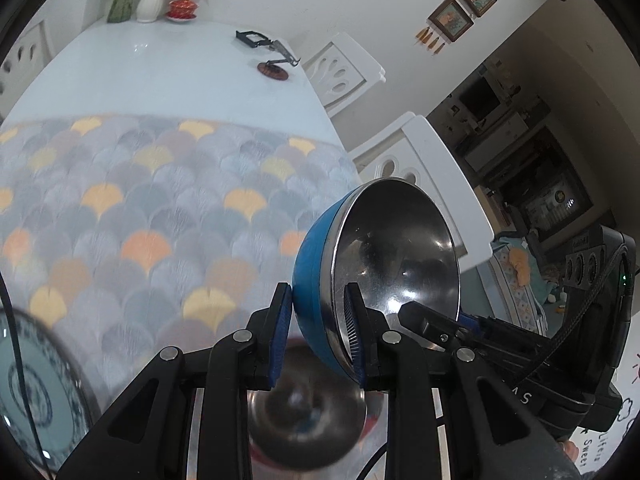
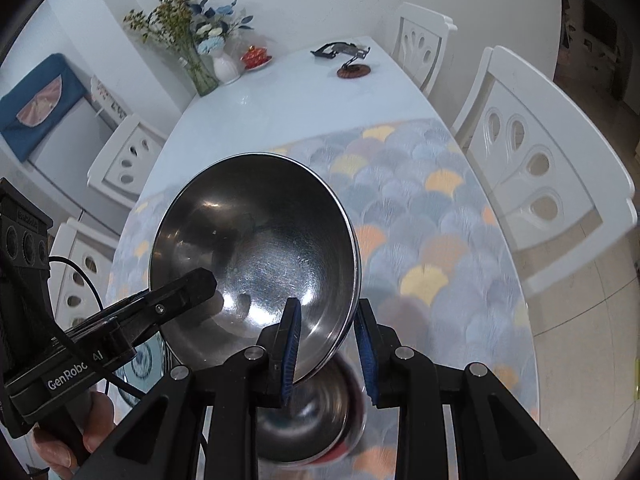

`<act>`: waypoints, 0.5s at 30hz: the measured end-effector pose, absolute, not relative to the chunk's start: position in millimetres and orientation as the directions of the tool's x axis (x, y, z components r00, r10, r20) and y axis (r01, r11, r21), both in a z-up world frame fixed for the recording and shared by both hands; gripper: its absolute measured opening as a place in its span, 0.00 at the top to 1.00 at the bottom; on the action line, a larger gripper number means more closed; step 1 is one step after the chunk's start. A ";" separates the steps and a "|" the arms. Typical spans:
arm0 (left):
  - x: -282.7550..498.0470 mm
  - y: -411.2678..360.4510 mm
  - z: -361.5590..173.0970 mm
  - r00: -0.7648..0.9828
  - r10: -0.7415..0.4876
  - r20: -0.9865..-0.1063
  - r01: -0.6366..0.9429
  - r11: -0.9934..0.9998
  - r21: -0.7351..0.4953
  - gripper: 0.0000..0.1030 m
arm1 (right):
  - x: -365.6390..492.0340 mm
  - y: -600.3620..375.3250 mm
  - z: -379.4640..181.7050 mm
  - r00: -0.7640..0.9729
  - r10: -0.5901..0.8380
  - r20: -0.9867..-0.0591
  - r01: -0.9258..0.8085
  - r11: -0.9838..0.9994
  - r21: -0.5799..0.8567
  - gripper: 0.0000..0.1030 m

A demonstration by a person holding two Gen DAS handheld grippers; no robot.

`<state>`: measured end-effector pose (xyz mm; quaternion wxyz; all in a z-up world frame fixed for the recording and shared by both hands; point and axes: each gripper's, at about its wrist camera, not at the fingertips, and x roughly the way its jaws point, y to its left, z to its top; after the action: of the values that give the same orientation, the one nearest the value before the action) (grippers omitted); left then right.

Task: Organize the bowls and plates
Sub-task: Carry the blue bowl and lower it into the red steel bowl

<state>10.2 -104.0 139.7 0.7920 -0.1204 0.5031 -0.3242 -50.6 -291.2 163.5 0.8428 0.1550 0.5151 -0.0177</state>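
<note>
The blue-backed steel bowl (image 1: 376, 264) hangs tilted at lower centre of both views, above the patterned tabletop (image 1: 160, 208). The left gripper (image 1: 318, 332) and right gripper (image 2: 330, 350) each pinch its rim between narrow fingers. Directly beneath sits a second steel bowl (image 2: 308, 420), blurred. Such thin rim holds could slip if the hands drift apart or twist unevenly, dropping it onto that bowl.

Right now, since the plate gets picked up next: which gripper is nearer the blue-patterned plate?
Left. The left gripper, clamped on the steel bowl rim, is close beside the plate; the right gripper holds the rim's opposite side, farther off.
</note>
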 end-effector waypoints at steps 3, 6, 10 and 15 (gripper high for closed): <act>-5.2 -96.3 133.5 0.282 -0.629 -0.725 0.384 0.766 -0.515 0.78 | -65.2 -281.4 157.6 0.452 0.134 -0.882 0.185 0.953 0.239 0.73; -18.5 -90.5 128.6 0.272 -0.626 -0.731 0.384 0.767 -0.514 0.78 | -76.4 -275.6 154.7 0.443 0.131 -0.887 0.186 0.955 0.233 0.73; -30.4 -83.6 123.3 0.261 -0.632 -0.730 0.378 0.763 -0.525 0.78 | -90.3 -269.1 151.4 0.435 0.131 -0.891 0.189 0.954 0.233 0.73; -42.3 -80.3 116.4 0.255 -0.628 -0.735 0.373 0.765 -0.525 0.78 | -104.1 -263.5 145.5 0.418 0.130 -0.899 0.193 0.954 0.228 0.73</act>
<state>-42.3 -80.3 116.4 0.7826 -0.1227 0.5198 -0.3198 -104.1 -263.5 145.5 0.8286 0.1498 0.5392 -0.0188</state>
